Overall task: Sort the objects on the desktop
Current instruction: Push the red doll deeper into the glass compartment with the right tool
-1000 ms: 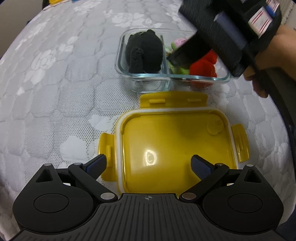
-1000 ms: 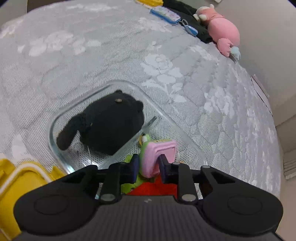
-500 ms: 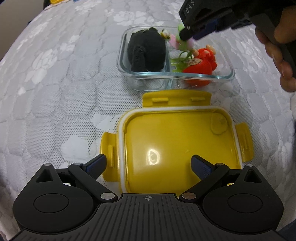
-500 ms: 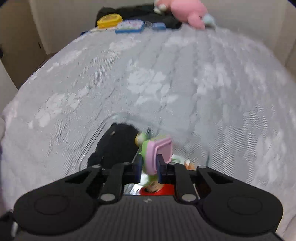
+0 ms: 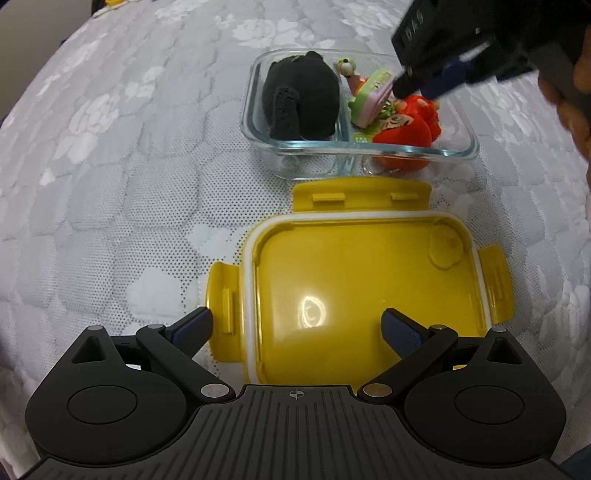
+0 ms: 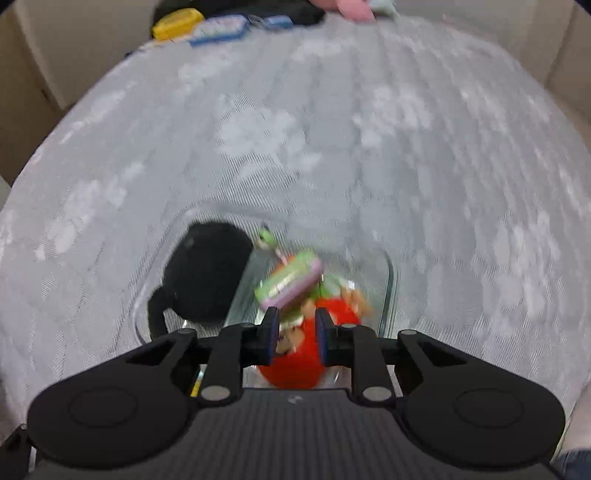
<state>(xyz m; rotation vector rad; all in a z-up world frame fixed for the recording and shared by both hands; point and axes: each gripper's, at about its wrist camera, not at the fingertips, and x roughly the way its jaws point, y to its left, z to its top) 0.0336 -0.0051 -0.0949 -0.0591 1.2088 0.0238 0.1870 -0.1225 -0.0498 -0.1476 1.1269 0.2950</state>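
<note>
A two-part glass container [image 5: 458, 157] sits on the quilted cover. A black plush [image 5: 301, 99] fills its left part; it also shows in the right wrist view [image 6: 207, 273]. A pink and green toy [image 5: 371, 98] and a red plush [image 5: 406, 127] lie in its right part. My right gripper [image 6: 294, 330] is open just above the red plush [image 6: 295, 365], with the pink and green toy [image 6: 291, 282] lying free ahead of it. My left gripper [image 5: 297, 326] is open, low over the near edge of the yellow lid [image 5: 362, 295], touching nothing.
The grey quilted cover [image 5: 110, 166] spreads around the container. At the far edge lie a yellow case [image 6: 177, 22], a blue-edged item [image 6: 219, 27] and a pink plush [image 6: 351, 5]. My right gripper's body [image 5: 461, 40] hangs over the container's right part.
My right gripper has opened and let go of the pink and green toy, which now lies in the container's right part. The gripper has drawn back. My left gripper has hardly moved.
</note>
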